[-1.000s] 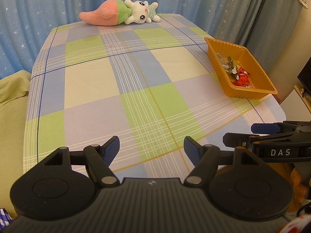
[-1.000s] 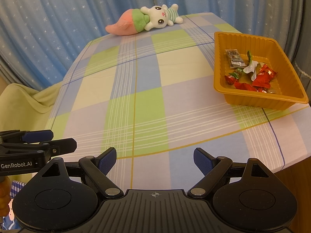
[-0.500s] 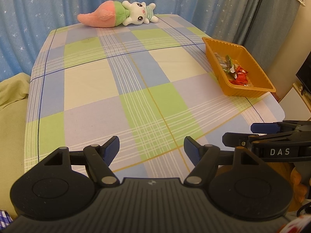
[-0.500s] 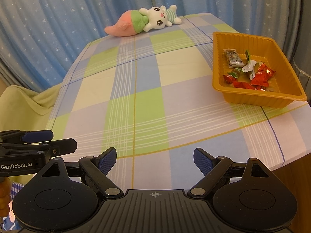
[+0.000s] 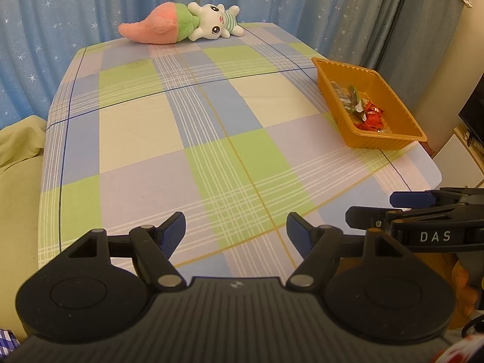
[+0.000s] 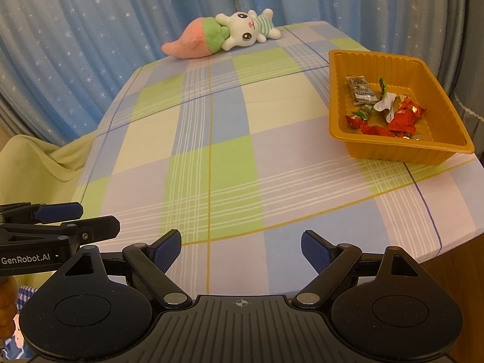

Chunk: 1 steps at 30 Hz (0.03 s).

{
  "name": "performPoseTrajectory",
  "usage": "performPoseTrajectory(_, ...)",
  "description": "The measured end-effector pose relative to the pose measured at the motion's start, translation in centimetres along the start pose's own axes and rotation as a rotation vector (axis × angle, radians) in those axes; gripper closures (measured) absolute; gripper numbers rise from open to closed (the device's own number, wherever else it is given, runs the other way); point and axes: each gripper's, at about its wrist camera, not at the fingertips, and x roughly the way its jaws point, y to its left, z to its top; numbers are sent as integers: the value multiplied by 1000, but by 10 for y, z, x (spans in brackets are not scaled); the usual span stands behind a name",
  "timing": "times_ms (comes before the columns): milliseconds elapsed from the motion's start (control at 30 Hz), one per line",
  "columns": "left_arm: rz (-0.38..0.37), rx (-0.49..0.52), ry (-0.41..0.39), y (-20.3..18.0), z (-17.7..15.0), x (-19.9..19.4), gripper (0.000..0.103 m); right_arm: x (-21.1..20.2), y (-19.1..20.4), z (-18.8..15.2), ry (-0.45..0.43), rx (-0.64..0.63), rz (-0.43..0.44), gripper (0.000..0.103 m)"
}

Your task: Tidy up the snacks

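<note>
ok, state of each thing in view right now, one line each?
left tool: jaws opening, nothing between them
right tool: open, empty
orange tray: upright near the table's right edge, holds the snacks
wrapped snacks: loose in the tray, mostly red wrappers
plush bunny: lying on its side at the far edge
plaid tablecloth: spread flat over the table

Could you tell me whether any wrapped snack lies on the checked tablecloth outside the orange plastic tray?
No, the wrapped snacks all lie inside the orange plastic tray.
</note>
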Motion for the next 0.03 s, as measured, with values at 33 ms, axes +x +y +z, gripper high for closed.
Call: performPoseTrajectory(33, -1, -1, 4, 0, 0, 1, 27, 0, 0, 0, 0, 1, 0, 17)
